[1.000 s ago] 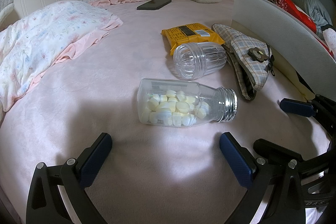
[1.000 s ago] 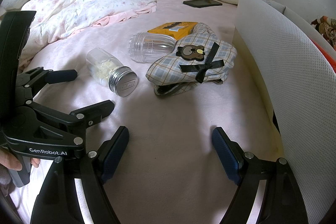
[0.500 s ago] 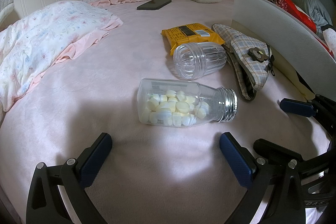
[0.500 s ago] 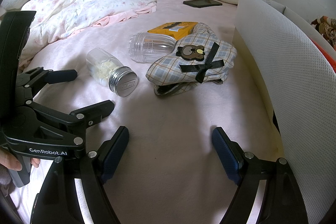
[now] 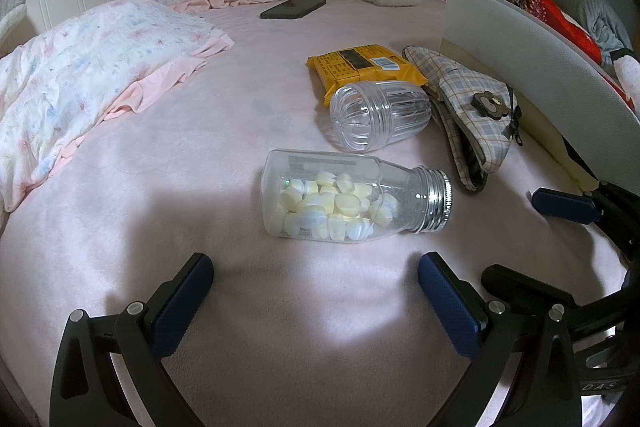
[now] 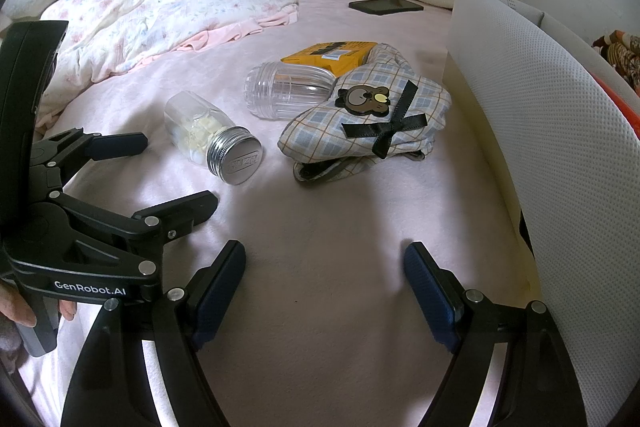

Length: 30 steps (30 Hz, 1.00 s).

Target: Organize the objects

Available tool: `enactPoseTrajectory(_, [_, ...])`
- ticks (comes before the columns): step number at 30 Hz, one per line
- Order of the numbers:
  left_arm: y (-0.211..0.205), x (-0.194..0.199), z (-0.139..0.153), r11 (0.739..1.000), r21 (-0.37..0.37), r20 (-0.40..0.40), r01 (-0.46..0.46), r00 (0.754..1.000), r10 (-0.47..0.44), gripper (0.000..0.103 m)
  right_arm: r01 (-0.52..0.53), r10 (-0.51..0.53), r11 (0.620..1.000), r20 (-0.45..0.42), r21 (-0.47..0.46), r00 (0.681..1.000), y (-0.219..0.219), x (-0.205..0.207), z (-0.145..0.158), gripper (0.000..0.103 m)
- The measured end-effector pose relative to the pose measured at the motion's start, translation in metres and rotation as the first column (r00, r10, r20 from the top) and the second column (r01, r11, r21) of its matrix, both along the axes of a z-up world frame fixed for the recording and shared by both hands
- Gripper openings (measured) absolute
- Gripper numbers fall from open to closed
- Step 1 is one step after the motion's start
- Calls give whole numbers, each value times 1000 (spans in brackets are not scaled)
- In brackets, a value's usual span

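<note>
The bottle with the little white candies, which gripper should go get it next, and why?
Probably the left gripper: ease it forward so its open fingers come around the bottle. The bottle lies on its side on the pink bed cover, straight ahead of that gripper and nearest to it. The right gripper, also open and empty, faces the plaid pouch instead.

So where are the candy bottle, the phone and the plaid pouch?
candy bottle (image 5: 320,203), left wrist view, on its clear body over the candies.
phone (image 5: 293,8), left wrist view, on the middle of its dark screen.
plaid pouch (image 6: 320,133), right wrist view, on the checked cloth left of the black bow.
</note>
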<state>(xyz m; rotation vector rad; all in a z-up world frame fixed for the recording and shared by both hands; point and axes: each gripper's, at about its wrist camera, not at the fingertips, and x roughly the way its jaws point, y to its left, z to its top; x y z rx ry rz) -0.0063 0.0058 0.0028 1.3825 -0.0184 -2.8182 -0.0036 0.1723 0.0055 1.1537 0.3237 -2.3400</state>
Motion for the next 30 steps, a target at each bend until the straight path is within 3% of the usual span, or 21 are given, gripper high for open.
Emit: enactPoseTrajectory(30, [-2, -2, 0, 1000, 6, 1, 0, 1000, 0, 103, 0, 0, 1000, 0, 0, 1000, 0, 0, 0, 81])
